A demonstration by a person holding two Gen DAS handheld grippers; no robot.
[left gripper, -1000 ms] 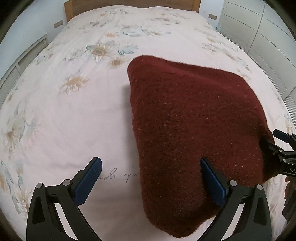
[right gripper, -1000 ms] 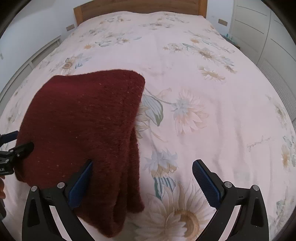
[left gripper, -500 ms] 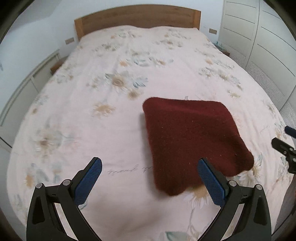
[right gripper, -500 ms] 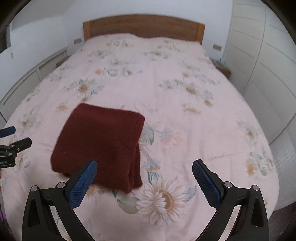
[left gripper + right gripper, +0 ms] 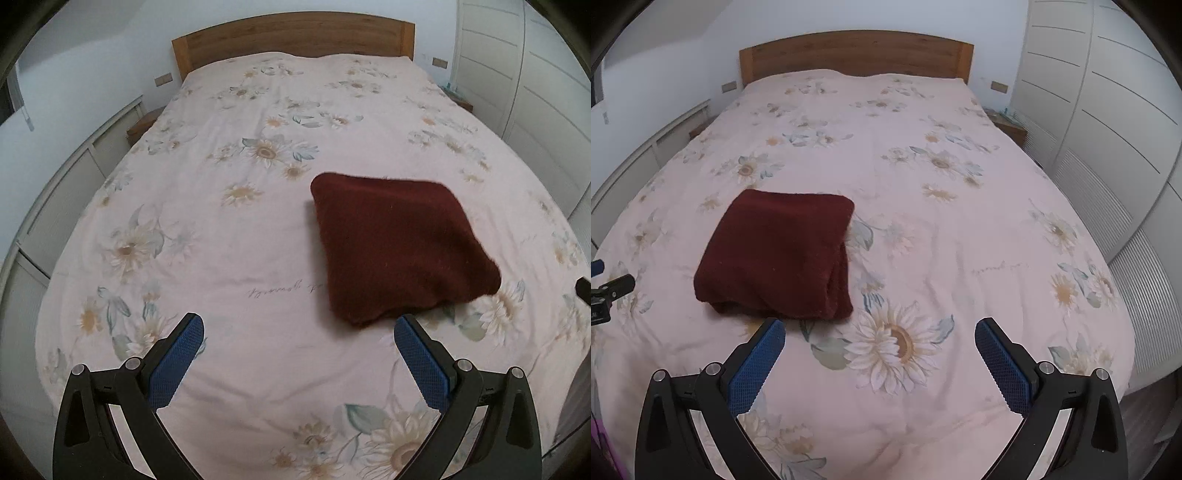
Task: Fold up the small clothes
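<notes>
A dark red garment [image 5: 400, 247] lies folded into a thick, roughly square stack on the bed [image 5: 240, 240], on the floral cover near its foot end. In the right wrist view the stacked layers show along the garment's [image 5: 775, 254] right edge. The left gripper [image 5: 298, 349] hangs over the cover just short of the garment, jaws spread wide and holding nothing. The right gripper [image 5: 880, 350] hangs above a large printed sunflower [image 5: 897, 343] just beside the garment's near corner, jaws likewise spread and free. A wooden headboard [image 5: 855, 55] closes the far end, and white wardrobe doors [image 5: 1108, 110] stand along the right.
</notes>
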